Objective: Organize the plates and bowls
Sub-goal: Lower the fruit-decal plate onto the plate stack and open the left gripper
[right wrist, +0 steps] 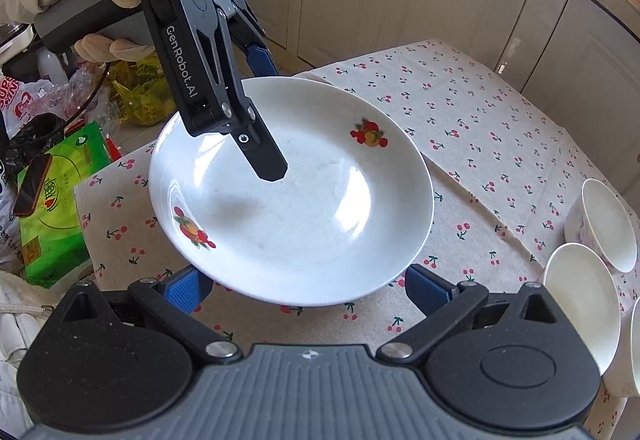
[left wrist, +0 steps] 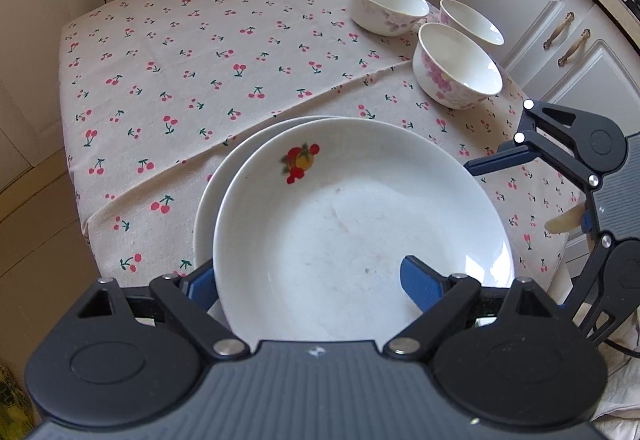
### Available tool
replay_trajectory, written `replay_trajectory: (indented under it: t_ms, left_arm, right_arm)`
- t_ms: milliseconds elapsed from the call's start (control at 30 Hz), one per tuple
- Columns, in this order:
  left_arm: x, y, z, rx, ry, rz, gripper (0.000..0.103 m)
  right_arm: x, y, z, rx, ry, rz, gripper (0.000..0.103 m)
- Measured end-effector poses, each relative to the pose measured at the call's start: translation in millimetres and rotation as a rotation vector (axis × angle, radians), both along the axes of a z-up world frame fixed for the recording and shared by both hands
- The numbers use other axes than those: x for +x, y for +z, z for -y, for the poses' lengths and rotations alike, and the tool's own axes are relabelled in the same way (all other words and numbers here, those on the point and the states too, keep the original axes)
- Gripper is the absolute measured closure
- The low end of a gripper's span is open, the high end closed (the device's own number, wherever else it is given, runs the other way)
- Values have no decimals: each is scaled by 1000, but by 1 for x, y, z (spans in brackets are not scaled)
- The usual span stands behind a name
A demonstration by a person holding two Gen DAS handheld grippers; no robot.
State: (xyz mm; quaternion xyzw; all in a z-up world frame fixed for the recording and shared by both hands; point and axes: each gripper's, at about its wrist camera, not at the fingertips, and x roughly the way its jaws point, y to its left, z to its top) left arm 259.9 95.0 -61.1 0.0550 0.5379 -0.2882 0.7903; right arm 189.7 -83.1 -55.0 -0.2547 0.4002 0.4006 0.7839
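Note:
A white plate (left wrist: pixel 360 224) with a fruit print is tilted over a second white plate (left wrist: pixel 208 200) that lies on the cherry-print tablecloth (left wrist: pixel 180 80). My left gripper (left wrist: pixel 308 280) straddles the top plate's near rim, one finger inside the plate (left wrist: pixel 420 280) and one outside (left wrist: pixel 200 280); its jaws look wide apart. In the right wrist view the same plate (right wrist: pixel 304 208) shows with the left gripper (right wrist: pixel 266 112) over its far rim. My right gripper (right wrist: pixel 308 288) is open, its fingers under the plate's near edge. Three white floral bowls (left wrist: pixel 456 68) stand at the far right.
Cabinet doors (left wrist: pixel 568 40) stand past the table's right side. In the right wrist view, a green tissue pack (right wrist: pixel 60 200), plastic bags and a phone (right wrist: pixel 32 184) lie left of the table. Two of the bowls (right wrist: pixel 580 304) sit close on the right.

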Motion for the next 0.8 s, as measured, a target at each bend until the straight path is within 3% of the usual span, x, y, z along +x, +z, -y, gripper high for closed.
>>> replay_trajectory:
  t_ms: [800]
  left_arm:
    - [-7,10,-9,-19,82,-18,10]
  right_arm:
    - [-6,-1,-16,-18,57,43,0]
